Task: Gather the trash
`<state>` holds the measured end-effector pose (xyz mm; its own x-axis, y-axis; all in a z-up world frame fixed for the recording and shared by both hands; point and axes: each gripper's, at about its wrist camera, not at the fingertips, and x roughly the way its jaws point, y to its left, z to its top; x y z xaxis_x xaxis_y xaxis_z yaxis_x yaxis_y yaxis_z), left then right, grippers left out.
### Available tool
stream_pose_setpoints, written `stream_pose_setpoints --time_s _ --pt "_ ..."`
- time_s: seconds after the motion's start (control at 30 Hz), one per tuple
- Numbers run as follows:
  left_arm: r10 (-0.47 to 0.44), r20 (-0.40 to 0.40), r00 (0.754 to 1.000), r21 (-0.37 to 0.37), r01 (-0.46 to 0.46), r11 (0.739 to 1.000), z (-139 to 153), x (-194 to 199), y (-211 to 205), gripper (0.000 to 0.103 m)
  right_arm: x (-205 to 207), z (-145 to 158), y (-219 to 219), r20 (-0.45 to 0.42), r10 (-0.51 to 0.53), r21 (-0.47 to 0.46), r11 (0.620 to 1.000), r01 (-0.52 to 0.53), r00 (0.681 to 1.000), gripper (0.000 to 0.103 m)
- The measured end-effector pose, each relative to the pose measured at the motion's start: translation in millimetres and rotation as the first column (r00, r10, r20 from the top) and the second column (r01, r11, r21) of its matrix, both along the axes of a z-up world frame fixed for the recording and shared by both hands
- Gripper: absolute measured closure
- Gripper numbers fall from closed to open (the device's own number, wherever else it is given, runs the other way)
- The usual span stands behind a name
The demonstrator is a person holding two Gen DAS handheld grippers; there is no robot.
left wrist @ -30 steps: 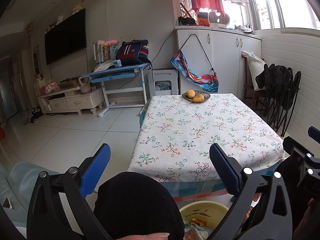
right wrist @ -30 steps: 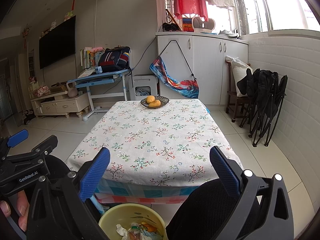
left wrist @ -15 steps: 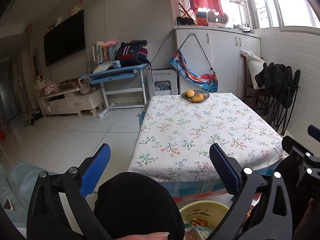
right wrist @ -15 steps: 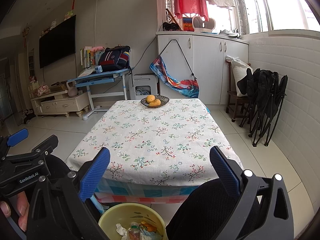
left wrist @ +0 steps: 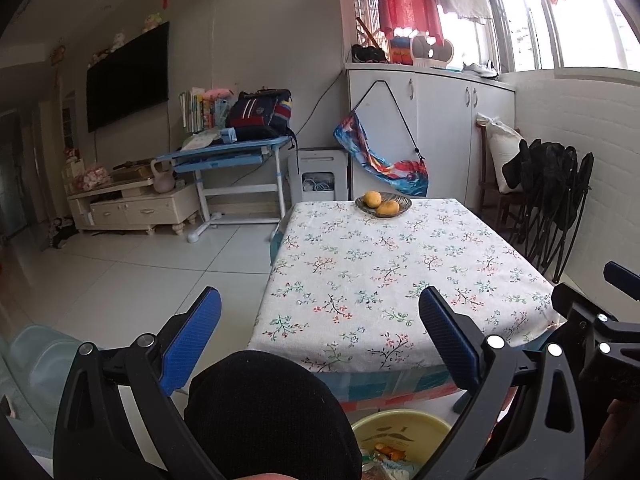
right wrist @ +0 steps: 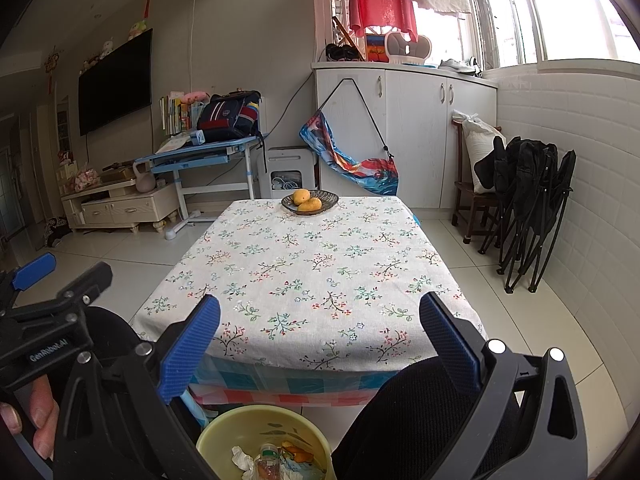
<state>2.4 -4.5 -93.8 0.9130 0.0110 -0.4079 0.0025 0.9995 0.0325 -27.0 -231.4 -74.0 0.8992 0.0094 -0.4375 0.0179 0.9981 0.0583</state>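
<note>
Before the flowered desk (right wrist: 312, 276), left gripper (left wrist: 320, 336) and right gripper (right wrist: 320, 332) level, side by side, jaws spread wide, empty. Below, between the knees, yellow bin (right wrist: 224, 434) holding tissue, a bottle and peels. At the desk's far end, dish of mangoes (right wrist: 309, 202). Right, folded black chairs (right wrist: 528, 208).

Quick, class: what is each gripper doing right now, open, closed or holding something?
Left gripper: open, holding nothing.
Right gripper: open, holding nothing.
</note>
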Motion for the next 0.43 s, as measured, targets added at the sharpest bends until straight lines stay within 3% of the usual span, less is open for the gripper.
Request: stream_pose_setpoints --time_s 0.27,0.43 --pt "-0.019 -0.057 0.998 0.006 0.019 1.000 -1 8 4 0.007 1 0 -9 -0.012 0.001 0.033 0.999 -0.001 1.000 0.008" --pt "-0.036 -0.095 0.995 0.035 0.040 0.999 -2 16 9 0.007 42 -2 -22 -0.092 0.027 0.072 0.997 -0.021 0.995 0.008"
